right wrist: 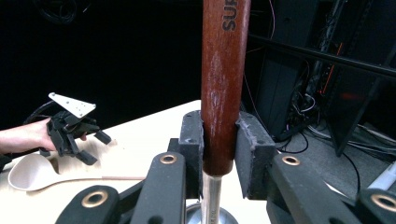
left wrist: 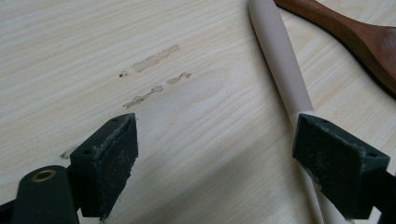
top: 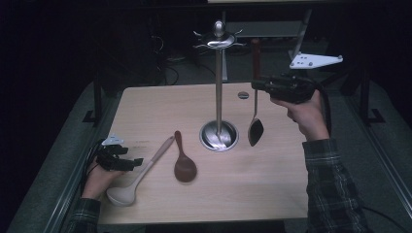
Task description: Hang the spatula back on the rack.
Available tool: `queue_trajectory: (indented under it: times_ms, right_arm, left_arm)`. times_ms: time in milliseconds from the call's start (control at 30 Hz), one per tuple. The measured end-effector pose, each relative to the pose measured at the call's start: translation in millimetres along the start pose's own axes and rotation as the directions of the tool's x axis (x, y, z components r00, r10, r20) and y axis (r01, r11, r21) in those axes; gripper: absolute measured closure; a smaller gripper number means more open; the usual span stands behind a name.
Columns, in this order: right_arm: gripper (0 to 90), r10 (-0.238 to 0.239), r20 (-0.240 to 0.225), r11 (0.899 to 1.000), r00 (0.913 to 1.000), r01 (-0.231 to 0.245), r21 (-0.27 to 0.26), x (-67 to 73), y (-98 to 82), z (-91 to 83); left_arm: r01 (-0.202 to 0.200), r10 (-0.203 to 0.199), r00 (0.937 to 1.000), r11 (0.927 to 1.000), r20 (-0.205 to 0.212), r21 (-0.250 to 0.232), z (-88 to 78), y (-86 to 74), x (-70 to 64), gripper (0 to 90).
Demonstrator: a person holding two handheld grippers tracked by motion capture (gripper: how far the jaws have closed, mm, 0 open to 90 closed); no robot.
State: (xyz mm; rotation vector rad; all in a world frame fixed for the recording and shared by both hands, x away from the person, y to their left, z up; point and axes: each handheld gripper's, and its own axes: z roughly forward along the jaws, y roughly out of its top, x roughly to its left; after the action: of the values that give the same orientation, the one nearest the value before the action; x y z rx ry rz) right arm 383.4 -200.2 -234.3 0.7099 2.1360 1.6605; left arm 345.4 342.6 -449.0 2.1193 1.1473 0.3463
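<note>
The right claw (right wrist: 219, 154) is clamped on the red handle of a spatula (top: 255, 127), which hangs upright above the table (top: 272, 189) beside the rack (top: 219, 87). Hanging seems in hand; next, its handle end must meet a hook. The left claw (left wrist: 215, 154) gapes empty beside the ladle (left wrist: 280, 65).

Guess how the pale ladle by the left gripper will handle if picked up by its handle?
The pale ladle looks rigid, so it probably won't flop. Its handle is round and smooth, so it may twist or slip between pads. The bowl end likely outweighs the handle, so it could droop.
</note>
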Motion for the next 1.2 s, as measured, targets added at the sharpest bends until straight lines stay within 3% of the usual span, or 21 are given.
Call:
queue_trajectory:
  times_ms: [333, 467, 667, 1200]
  right_arm:
    - [73.5, -0.004, 0.001, 1.0, 1.0, 0.004, 0.018, -9.5, 10.2, 10.3]
    - [73.5, 0.003, -0.029, 1.0, 0.9996, -0.002, 0.02, -12.4, 10.1, 14.1]
    - [73.5, 0.006, -0.038, 0.999, 0.9993, -0.004, 0.041, -14.6, 10.9, 21.9]
    - [73.4, -0.004, -0.056, 0.997, 0.9984, 0.009, 0.079, -9.0, 16.6, 43.8]
  left_arm:
    - [0.003, -0.003, 1.0, 1.0, 0.003, -0.001, 0.6, -0.1, 0.0, 13.9]
    - [0.005, -0.005, 1.0, 1.0, 0.004, 0.001, 0.9, -0.2, -0.1, 13.9]
    - [0.002, -0.002, 1.0, 1.0, 0.007, 0.004, 1.6, -0.2, 0.3, 13.9]
    - [0.004, -0.004, 0.9999, 1.0, 0.01, 0.0, 1.5, 0.0, 0.2, 13.9]
